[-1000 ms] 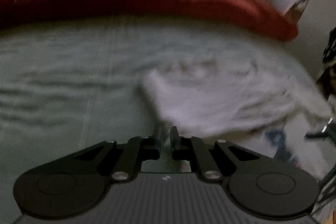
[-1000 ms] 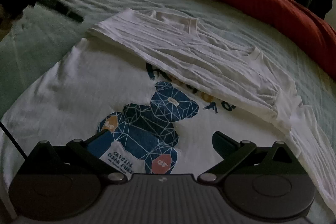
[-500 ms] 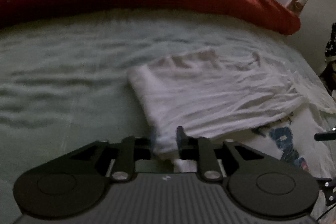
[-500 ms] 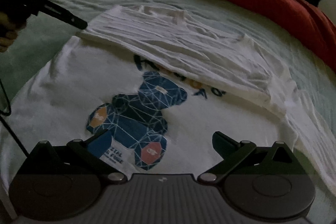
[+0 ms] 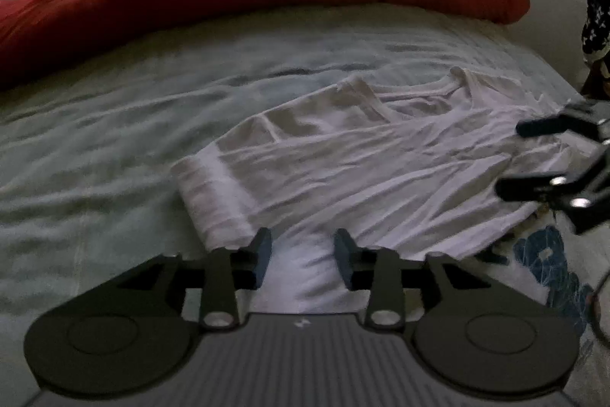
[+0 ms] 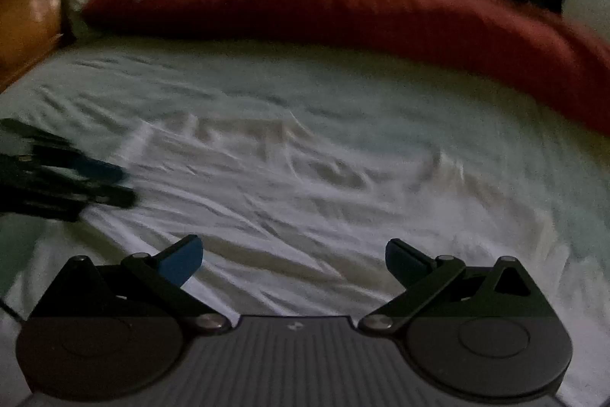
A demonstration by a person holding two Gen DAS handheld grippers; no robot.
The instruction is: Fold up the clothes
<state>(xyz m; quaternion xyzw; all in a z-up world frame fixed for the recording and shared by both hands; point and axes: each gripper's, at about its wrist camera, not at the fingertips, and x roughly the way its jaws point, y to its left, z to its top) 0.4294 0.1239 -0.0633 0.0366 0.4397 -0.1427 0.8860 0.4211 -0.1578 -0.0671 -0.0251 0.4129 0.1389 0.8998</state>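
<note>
Left gripper: jaws parted by a moderate gap, nothing between the blue pads. Pointed forward and slightly down, held low. In the right wrist view it enters from the left edge, blurred, both fingers reaching toward the right.

Right gripper: jaws spread wide, blue pads well apart, nothing gripped. Held level, pointed forward. In the left wrist view it enters from the right edge, its two dark fingers one above the other, apart, pointing left.

The two grippers sit near each other, not touching.
</note>
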